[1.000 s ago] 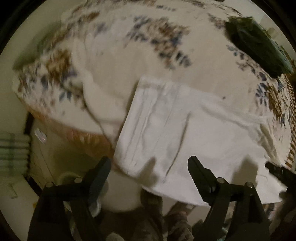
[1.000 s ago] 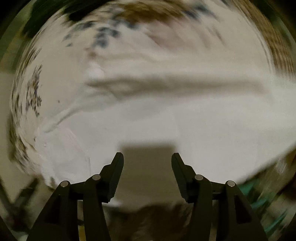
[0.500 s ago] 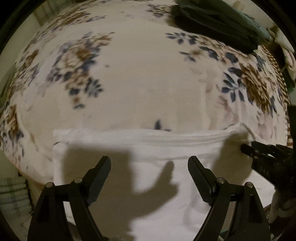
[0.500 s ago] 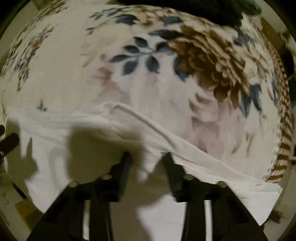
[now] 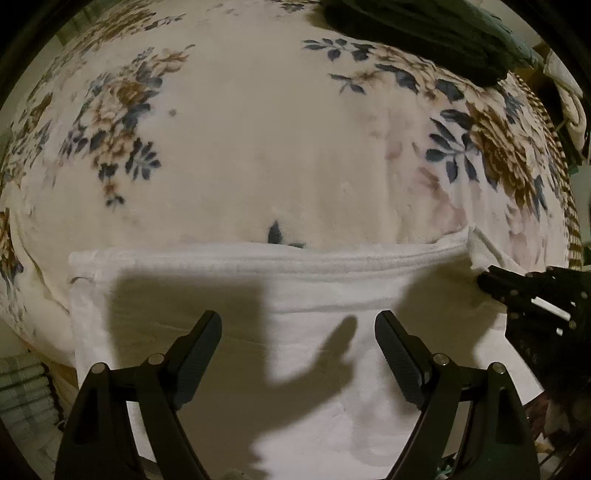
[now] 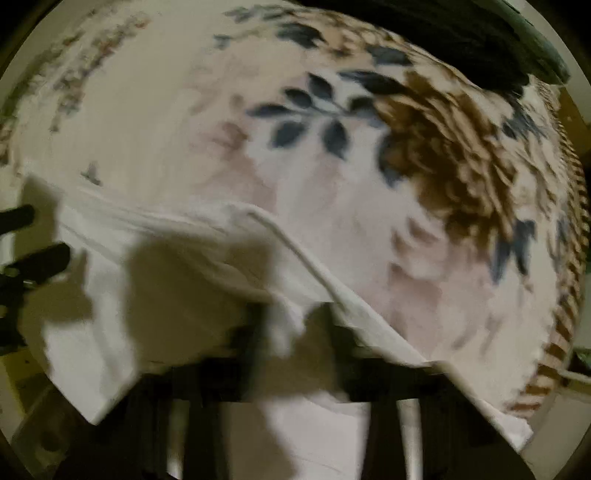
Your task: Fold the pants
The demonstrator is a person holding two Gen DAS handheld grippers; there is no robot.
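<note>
On the floral blanket [image 5: 258, 147] lies one pair of white pants [image 5: 295, 295], spread flat near its front edge with the waistband running crosswise. One dark folded garment [image 5: 424, 29] sits at the blanket's far side. Two grippers show. Left gripper [image 5: 298, 332] hovers above the pants, jaws wide apart, holding nothing. Right gripper [image 6: 291, 325] is blurred; its jaws stand close together with a bunch of white cloth between them at the pants' edge.

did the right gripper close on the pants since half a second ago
Yes. The right gripper had its fingers apart over the white pants; now they pinch a bunched fold beside the floral blanket. Its position over the hem barely changed.
</note>
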